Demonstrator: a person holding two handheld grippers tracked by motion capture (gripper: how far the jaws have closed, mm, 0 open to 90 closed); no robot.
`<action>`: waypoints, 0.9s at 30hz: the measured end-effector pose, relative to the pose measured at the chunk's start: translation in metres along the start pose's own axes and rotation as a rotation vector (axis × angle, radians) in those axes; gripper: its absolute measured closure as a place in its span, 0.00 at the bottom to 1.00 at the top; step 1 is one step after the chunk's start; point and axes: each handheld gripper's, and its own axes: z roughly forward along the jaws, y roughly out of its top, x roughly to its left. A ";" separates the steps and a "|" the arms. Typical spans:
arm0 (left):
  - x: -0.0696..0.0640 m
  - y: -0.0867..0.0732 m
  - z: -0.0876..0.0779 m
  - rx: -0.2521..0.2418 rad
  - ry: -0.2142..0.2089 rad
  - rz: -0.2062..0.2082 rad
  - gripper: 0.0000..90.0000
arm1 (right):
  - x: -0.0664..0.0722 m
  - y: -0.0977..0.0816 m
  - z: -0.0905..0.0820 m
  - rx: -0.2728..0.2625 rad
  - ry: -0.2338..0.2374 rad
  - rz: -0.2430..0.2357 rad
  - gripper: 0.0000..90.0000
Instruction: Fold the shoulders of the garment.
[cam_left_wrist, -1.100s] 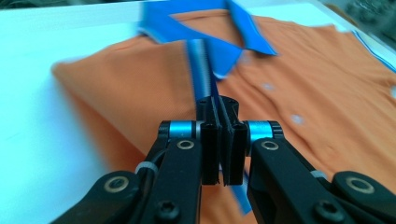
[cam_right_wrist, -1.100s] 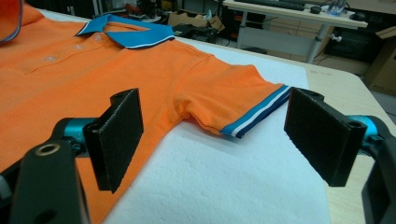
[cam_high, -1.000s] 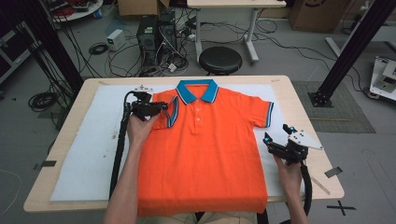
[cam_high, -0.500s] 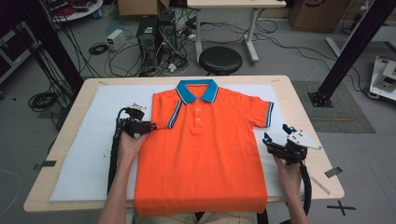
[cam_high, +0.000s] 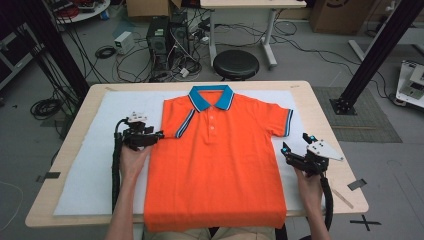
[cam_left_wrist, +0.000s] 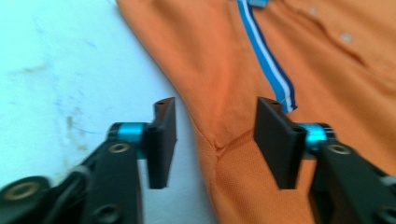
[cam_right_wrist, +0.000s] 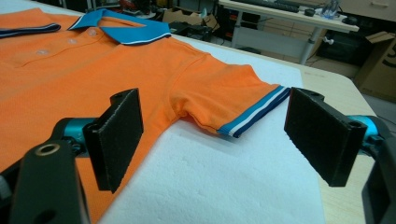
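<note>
The left gripper (cam_high: 150, 136), a black two-jaw tool held in the person's left hand (cam_high: 132, 159), sits at the shirt's nine o'clock edge with its jaws parted; they have just been opening, and nothing is clamped between them. In the left gripper view (cam_left_wrist: 215, 140) the two black pads stand apart over the armpit seam of the orange short-sleeved polo shirt (cam_left_wrist: 289, 60) — one pad above the white foam sheet (cam_left_wrist: 60, 65), the other above orange cloth near the blue, white and navy striped sleeve cuff (cam_left_wrist: 273, 70). That picture is blurred, so whether the pads brush the fabric is hard to say; they seem to hover just over it.

The right gripper (cam_high: 286, 150), black with a grey three-cornered plate on top, rests in the right hand (cam_high: 309, 181) at the shirt's four o'clock side, just beside its hem edge. Its jaws are wide apart and empty. In the right gripper view (cam_right_wrist: 215, 140) the pads frame bare foam (cam_right_wrist: 224, 186), with the shirt's other striped sleeve (cam_right_wrist: 252, 112) lying flat toward twelve o'clock.

The polo shirt (cam_high: 217, 160) lies spread face up in the middle of the foam sheet (cam_high: 90, 165), which covers the pale wooden table (cam_high: 327, 125). Its blue collar (cam_high: 211, 96) points to twelve o'clock, its hem reaches the six o'clock table edge, and the left sleeve is folded in over the chest.

Beyond the table at twelve o'clock stands a round black stool (cam_high: 236, 64) — cables and computer cases (cam_high: 167, 40) sit at eleven o'clock.
</note>
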 end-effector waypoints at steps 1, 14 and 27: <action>0.002 -0.002 -0.004 -0.016 -0.005 -0.001 0.52 | 0.000 0.000 0.000 0.001 -0.001 -0.004 0.22; 0.015 -0.049 -0.049 -0.206 -0.024 0.006 0.41 | -0.007 0.002 0.004 0.044 0.010 0.067 0.22; 0.018 -0.062 -0.055 -0.230 0.007 -0.054 0.37 | -0.012 0.002 0.005 0.057 0.027 0.109 0.23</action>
